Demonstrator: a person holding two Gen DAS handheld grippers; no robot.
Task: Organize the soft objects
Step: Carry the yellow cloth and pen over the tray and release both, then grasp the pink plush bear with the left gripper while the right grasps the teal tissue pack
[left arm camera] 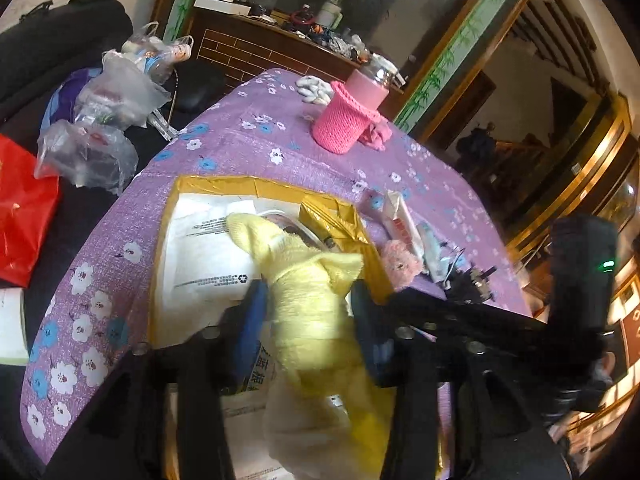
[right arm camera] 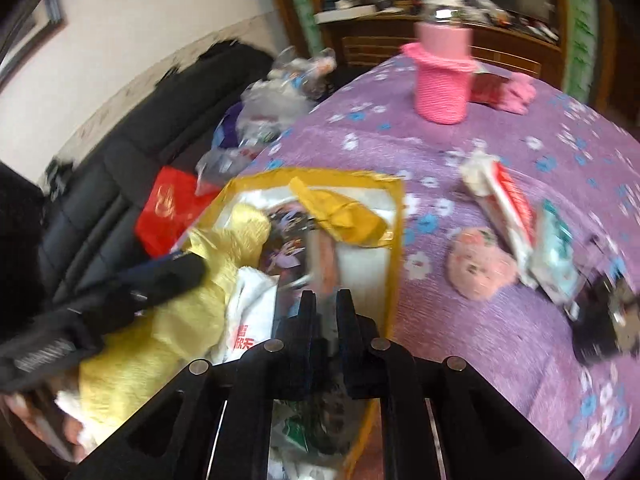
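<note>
My left gripper (left arm camera: 308, 300) is shut on a yellow towel (left arm camera: 316, 300) and holds it over an open cardboard box with yellow tape (left arm camera: 208, 184). The towel (right arm camera: 168, 328) and the box (right arm camera: 394, 220) also show in the right wrist view, where the left gripper (right arm camera: 176, 276) reaches in from the left. My right gripper (right arm camera: 324, 300) is shut with its fingers close together over the box edge, holding nothing that I can see. A pink fluffy item (right arm camera: 480, 268) lies on the purple floral tablecloth (right arm camera: 460, 360) right of the box; it also shows in the left wrist view (left arm camera: 400, 262).
A bottle in a pink knitted sleeve (left arm camera: 348, 116) stands at the far side of the table, with a pink cloth (right arm camera: 516, 92) beside it. Packets (right arm camera: 508, 204) lie right of the box. Plastic bags (left arm camera: 104, 120) and a red bag (left arm camera: 24, 232) sit on the black sofa to the left.
</note>
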